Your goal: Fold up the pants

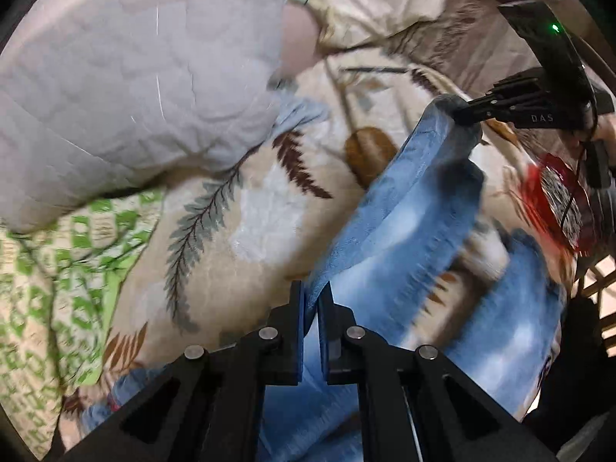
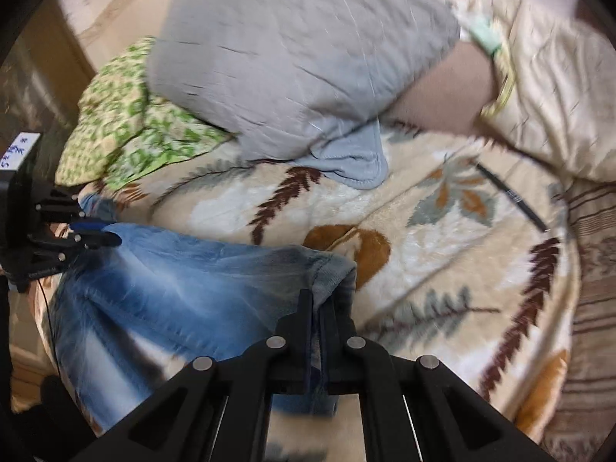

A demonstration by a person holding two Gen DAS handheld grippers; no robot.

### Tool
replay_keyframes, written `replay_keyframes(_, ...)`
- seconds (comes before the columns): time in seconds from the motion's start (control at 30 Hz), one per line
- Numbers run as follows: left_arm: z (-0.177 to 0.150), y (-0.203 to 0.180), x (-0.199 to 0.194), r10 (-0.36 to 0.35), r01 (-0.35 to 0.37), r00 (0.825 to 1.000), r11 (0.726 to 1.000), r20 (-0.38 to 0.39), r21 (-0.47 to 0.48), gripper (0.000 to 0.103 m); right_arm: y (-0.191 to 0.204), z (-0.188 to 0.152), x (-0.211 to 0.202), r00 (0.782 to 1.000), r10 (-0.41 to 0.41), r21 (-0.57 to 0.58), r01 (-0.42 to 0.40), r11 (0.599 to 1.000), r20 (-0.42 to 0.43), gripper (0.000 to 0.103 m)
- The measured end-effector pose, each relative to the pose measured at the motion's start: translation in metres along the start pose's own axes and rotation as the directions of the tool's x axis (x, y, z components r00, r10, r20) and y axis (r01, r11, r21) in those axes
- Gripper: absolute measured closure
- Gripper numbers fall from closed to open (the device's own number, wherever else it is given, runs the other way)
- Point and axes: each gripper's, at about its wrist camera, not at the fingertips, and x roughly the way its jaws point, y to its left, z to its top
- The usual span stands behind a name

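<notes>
Jeans (image 2: pixel 184 281) hang stretched over the blanket (image 2: pixel 423 231), left claw (image 1: pixel 312 308) and right claw (image 2: pixel 317 308) each pinched tight on an edge, so folding's probably barely begun, though it's blurry.

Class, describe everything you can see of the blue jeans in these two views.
The jeans are faded blue denim with pale washed patches and a thick stitched edge. They hang stretched between two grippers over a leaf-patterned blanket. The left gripper is shut on one part of that edge, the right gripper on another. The lower cloth is blurred and droops toward the blanket.
</notes>
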Motion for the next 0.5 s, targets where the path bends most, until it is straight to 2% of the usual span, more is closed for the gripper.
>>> replay_keyframes(0.1,-0.027,-0.029,-0.032,0.032,-0.033,0.998,0.999,0.059,0.030,0.098,0.020,-0.030,-0.036,0.999,-0.025,-0.048,0.027,0.999,0.034,0.100)
replay_keyframes(0.23,-0.072,-0.082,-0.067,0.086,-0.100,0.985,0.992,0.149,0.083,0.099,0.051,-0.087,-0.075,0.996,-0.060,-0.093,0.067,0.993,0.073,0.100)
replay_keyframes(0.3,-0.098,-0.105,-0.077,0.075,-0.090,0.982,0.993,0.176,0.080,0.099,0.060,-0.111,-0.084,0.995,-0.065,-0.103,0.072,0.992,0.073,0.100)
replay_keyframes(0.4,-0.131,-0.138,-0.075,0.079,-0.100,0.979,0.990,0.188,0.103,0.099,0.073,-0.156,-0.088,0.996,-0.077,-0.127,0.081,0.989,0.039,0.100)
replay_keyframes(0.5,-0.161,-0.169,-0.064,0.081,-0.107,0.979,0.985,0.186,0.132,0.099,0.075,-0.200,-0.080,0.997,-0.070,-0.105,0.066,0.992,-0.035,0.100)
